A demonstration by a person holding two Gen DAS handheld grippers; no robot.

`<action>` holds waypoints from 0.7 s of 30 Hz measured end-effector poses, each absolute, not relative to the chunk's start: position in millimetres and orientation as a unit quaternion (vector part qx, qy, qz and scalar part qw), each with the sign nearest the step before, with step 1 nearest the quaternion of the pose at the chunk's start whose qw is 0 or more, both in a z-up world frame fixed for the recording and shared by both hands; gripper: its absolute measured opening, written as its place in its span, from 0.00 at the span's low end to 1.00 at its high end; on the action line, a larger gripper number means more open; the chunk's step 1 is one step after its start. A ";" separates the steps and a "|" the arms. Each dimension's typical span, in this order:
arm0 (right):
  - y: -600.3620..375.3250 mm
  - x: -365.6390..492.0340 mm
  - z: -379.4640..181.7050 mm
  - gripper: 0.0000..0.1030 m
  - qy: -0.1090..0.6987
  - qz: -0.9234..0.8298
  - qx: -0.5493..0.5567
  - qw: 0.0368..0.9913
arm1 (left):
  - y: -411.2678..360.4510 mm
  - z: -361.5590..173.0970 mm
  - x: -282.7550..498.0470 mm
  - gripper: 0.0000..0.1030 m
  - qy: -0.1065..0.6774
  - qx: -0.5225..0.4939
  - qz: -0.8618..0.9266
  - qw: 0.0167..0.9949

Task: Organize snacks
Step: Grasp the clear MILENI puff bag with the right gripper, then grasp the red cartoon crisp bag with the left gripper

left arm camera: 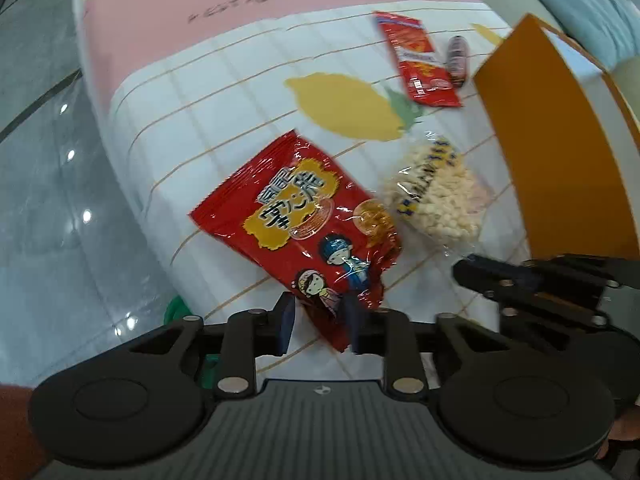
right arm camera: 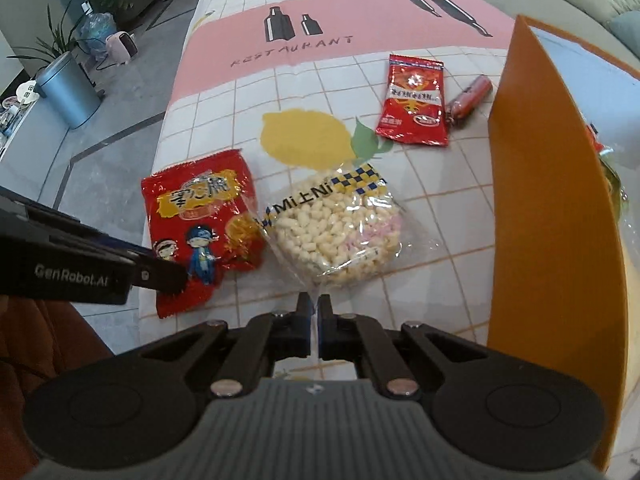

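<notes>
Progress: judged early. Four snacks are seen on the tablecloth (right arm camera: 224, 92), outside the orange box (right arm camera: 552, 216) standing at 3 o'clock in the right wrist view. Something wrapped is glimpsed inside the box past its wall, at the far right edge; what it is cannot be told.

Items left, largest first:
- Big red bag (left arm camera: 296, 224), at 9 o'clock of the puffed rice bag in the right wrist view, touching it.
- Puffed rice bag (right arm camera: 332, 236), clear, centre of the right wrist view.
- Small red packet (right arm camera: 414, 100), at 1 o'clock, well apart from the two bags.
- Sausage (right arm camera: 470, 96), just beside the packet, toward the box.

Left gripper (left arm camera: 322, 326): the jaws are held apart, and the near corner of the big red bag is straddled between them; no squeeze is seen yet.

Right gripper (right arm camera: 315, 326): the jaws are nearly together, and the thin near edge of the puffed rice bag is pinched between them.
</notes>
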State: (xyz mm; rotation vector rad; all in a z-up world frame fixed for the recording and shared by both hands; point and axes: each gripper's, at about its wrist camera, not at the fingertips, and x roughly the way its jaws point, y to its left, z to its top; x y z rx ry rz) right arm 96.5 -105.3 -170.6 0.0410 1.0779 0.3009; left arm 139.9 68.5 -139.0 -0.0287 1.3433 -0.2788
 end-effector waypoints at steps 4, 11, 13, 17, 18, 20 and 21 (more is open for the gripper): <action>-106.8 91.0 -159.6 0.35 0.477 0.145 -0.006 0.867 | 78.1 -140.6 139.0 0.64 0.612 -0.035 -0.105 0.783; -86.7 100.8 -164.3 0.63 0.427 0.153 -0.131 0.881 | 86.2 -146.3 149.6 0.72 0.599 -0.085 -0.073 0.793; -81.9 105.1 -170.8 0.63 0.430 0.164 -0.155 0.874 | 84.2 -148.7 152.2 0.75 0.597 -0.088 -0.069 0.795; -77.5 108.3 -182.3 0.72 0.426 0.164 -0.178 0.872 | 86.9 -151.8 154.2 0.76 0.595 -0.109 -0.070 0.793; -77.5 109.6 -184.5 0.73 0.428 0.161 -0.178 0.872 | 88.8 -151.5 154.2 0.75 0.594 -0.116 -0.069 0.793; -76.7 111.7 -188.7 0.76 0.428 0.153 -0.179 0.872 | 94.5 -150.6 154.0 0.76 0.590 -0.140 -0.066 0.792; -75.9 109.9 -189.3 0.76 0.427 0.151 -0.180 0.873 | 98.0 -150.6 154.1 0.75 0.588 -0.153 -0.064 0.792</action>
